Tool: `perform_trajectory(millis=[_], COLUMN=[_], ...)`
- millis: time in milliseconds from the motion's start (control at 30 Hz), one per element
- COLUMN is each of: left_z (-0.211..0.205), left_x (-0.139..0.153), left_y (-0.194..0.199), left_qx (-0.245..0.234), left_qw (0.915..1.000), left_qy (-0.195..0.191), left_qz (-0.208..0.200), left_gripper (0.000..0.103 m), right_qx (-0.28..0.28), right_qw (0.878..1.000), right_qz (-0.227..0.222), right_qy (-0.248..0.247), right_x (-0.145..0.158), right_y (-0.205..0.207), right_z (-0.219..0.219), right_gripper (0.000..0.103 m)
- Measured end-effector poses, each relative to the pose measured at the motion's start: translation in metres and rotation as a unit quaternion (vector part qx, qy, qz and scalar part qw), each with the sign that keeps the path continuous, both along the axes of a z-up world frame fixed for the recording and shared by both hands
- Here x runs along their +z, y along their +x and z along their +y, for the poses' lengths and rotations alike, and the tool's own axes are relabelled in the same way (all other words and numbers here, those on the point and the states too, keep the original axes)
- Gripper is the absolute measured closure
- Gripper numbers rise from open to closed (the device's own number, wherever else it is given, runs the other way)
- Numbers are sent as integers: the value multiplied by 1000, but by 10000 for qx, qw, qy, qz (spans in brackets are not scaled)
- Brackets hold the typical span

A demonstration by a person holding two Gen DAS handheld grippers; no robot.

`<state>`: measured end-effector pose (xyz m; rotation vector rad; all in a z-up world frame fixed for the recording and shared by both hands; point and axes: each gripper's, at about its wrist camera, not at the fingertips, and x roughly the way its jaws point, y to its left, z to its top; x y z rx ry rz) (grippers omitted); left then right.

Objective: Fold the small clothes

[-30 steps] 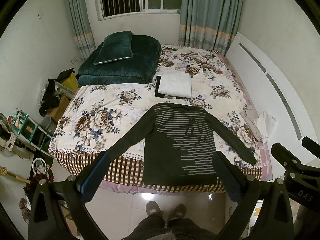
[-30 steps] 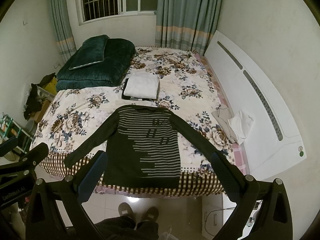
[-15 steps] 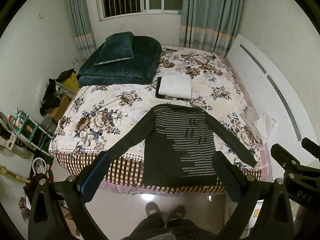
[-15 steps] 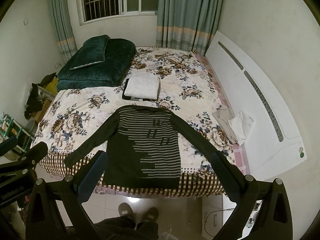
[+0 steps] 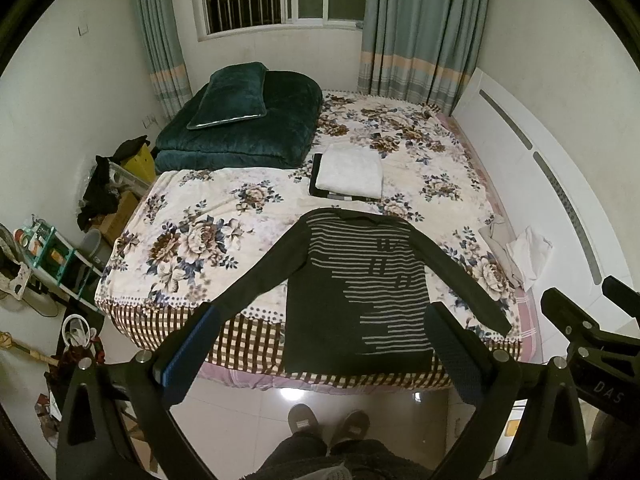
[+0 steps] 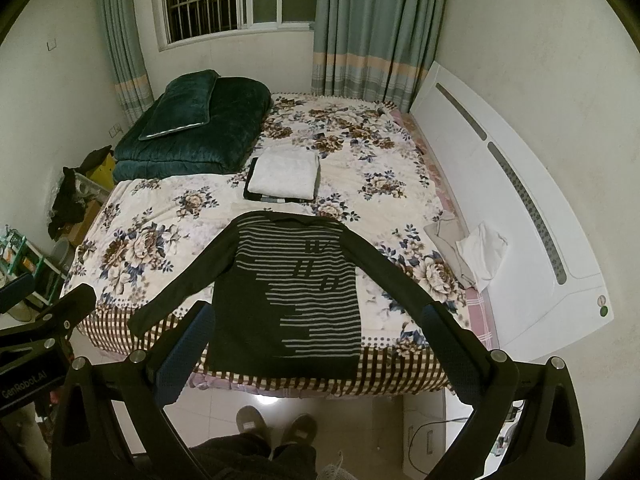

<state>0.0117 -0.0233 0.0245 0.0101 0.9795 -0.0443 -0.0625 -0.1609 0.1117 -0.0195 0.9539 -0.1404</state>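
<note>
A: The dark long-sleeved sweater [image 5: 356, 292] has pale stripes and lies flat on the flowery bed [image 5: 192, 240], hem at the near edge.

B: Collar points at the window I think, sleeves splayed. Left tongs [image 5: 320, 344] and right tongs [image 6: 316, 344] gape wide, holding nothing.

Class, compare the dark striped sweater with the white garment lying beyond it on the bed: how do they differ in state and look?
The striped sweater lies spread flat with both sleeves out; the white garment is already folded into a neat rectangle. The sweater is dark with pale stripes; the white garment is plain. The sweater's hem hangs over the bed edge; the white garment sits mid-bed on something dark. Both rest on the floral bedspread.
</note>
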Motion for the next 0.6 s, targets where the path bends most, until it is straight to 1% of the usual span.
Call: perform_trajectory(millis=[167, 200, 300, 367, 400, 433, 500, 533, 600], left_z=[3, 4, 0, 1, 1, 6, 7, 9, 14], left_x=[-2, -2, -5, -12, -17, -27, -46, -58, -81], left_y=[0, -1, 11, 23, 30, 37, 53, 61, 75], left_qx=[2, 5, 4, 74, 129, 189, 308, 327, 279], left_qw=[10000, 10000, 10000, 9999, 9997, 9993, 9979, 9975, 9975], left_qy=[-7, -9, 2, 51, 111, 181, 323, 371, 421], left_qz=[-10, -11, 13, -83, -195, -275, -465, -499, -493], left_gripper=[0, 0, 0, 0, 0, 0, 0, 0, 0], right_qx=[-10, 4, -13, -103, -96, -194, -375, -593, -1000], right_qw=[10000, 10000, 10000, 9998, 9998, 9991, 9976, 9953, 9909], right_qz=[1, -8, 7, 30, 29, -8, 24, 48, 110], right_qy=[8, 9, 37, 186, 167, 384, 589, 758, 894], right_x=[2, -2, -2, 4, -1, -5, -18, -32, -69], right_y=[-1, -1, -1, 9, 12, 16, 22, 26, 31], right_z=[0, -2, -2, 4, 5, -1, -11, -25, -53], right_gripper=[0, 0, 0, 0, 0, 0, 0, 0, 0])
